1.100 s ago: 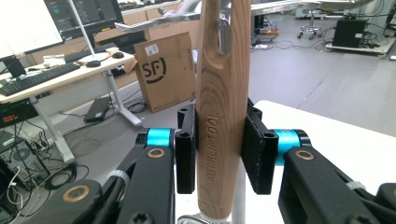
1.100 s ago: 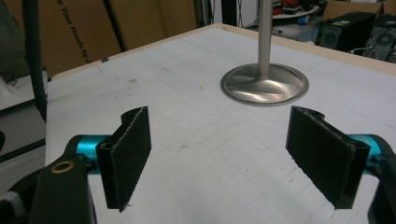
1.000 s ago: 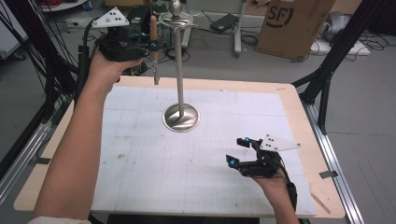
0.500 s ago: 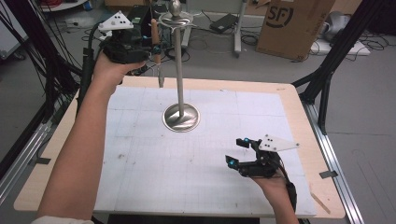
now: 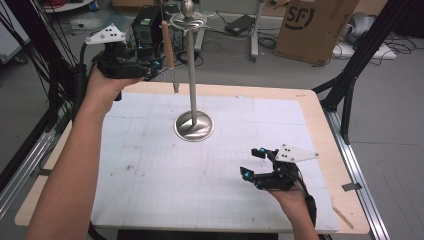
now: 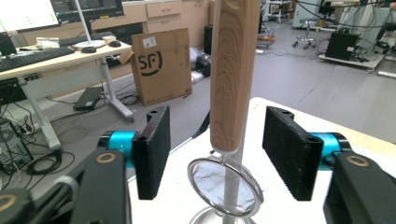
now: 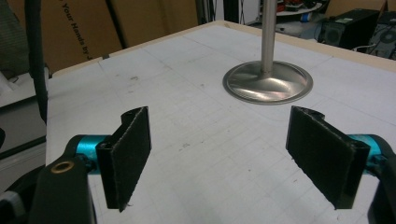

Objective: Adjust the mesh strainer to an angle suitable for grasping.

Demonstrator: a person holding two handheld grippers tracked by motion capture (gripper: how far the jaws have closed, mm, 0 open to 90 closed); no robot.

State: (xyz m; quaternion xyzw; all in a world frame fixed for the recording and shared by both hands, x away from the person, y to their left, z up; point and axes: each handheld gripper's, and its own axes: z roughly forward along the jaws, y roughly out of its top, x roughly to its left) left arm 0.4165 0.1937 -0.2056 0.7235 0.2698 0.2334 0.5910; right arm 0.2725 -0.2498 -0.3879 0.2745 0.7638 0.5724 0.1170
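A metal stand [image 5: 193, 125] with a round base rises from the middle of the white table mat [image 5: 150, 175]. A wooden-handled strainer [image 5: 167, 45] hangs from the stand's top arm. In the left gripper view its handle [image 6: 231, 74] stands between the pads with a gap on each side, and the mesh ring [image 6: 224, 184] hangs below. My left gripper [image 5: 152, 69] is open; its jaws have just been opening off the handle. Low over the mat's near right, my right gripper [image 5: 255, 167] is open with nothing between its pads [image 7: 128, 154], facing the stand's base [image 7: 267, 81].
A cardboard box [image 5: 312, 25] and cables lie on the floor beyond the table. Black frame posts [image 5: 350, 85] stand at the table's right and left. The wooden table edge [image 5: 320, 110] borders the mat.
The left gripper's jaws have opened off the wooden handle and the hand has drawn a little left and down. The strainer stays hanging on the stand. The right gripper has not moved.
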